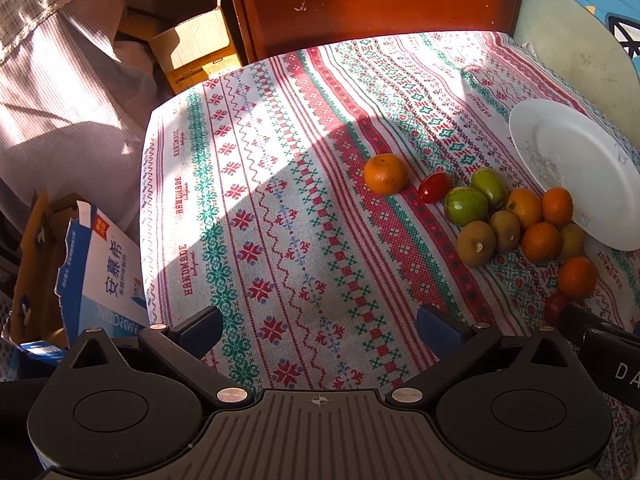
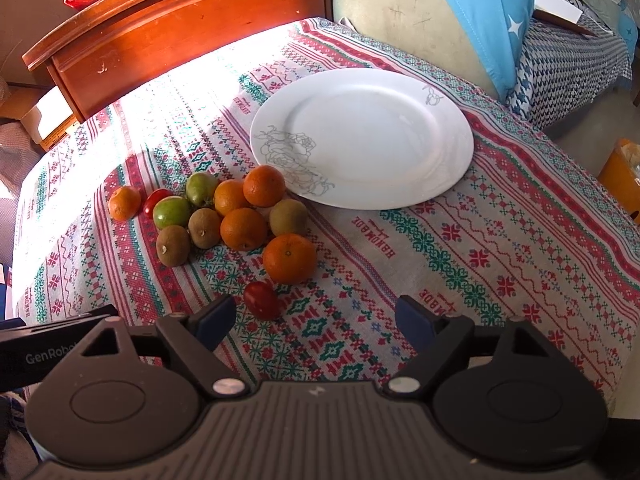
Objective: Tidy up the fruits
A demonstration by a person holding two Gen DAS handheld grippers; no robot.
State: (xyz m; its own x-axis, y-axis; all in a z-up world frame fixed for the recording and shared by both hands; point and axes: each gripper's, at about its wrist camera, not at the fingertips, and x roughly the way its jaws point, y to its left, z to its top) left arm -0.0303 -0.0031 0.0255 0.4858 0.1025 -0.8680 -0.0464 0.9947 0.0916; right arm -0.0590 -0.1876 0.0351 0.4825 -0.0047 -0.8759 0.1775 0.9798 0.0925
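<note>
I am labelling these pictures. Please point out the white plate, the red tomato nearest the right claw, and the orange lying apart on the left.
white plate (image 2: 400, 184): right wrist view, bare near rim.
red tomato (image 2: 262, 300): right wrist view, its middle.
lone orange (image 1: 385, 173): left wrist view, its middle.

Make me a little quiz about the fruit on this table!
1. True or false: the white plate has fruit on it.
2. How many kiwis lie in the fruit pile? A) one B) three C) six
3. Fill in: the fruit nearest the right gripper is a small red ____.

Key:
1. False, nothing lies on the plate.
2. B
3. Tomato. Both the right gripper and the left gripper are open and hold nothing.
</note>
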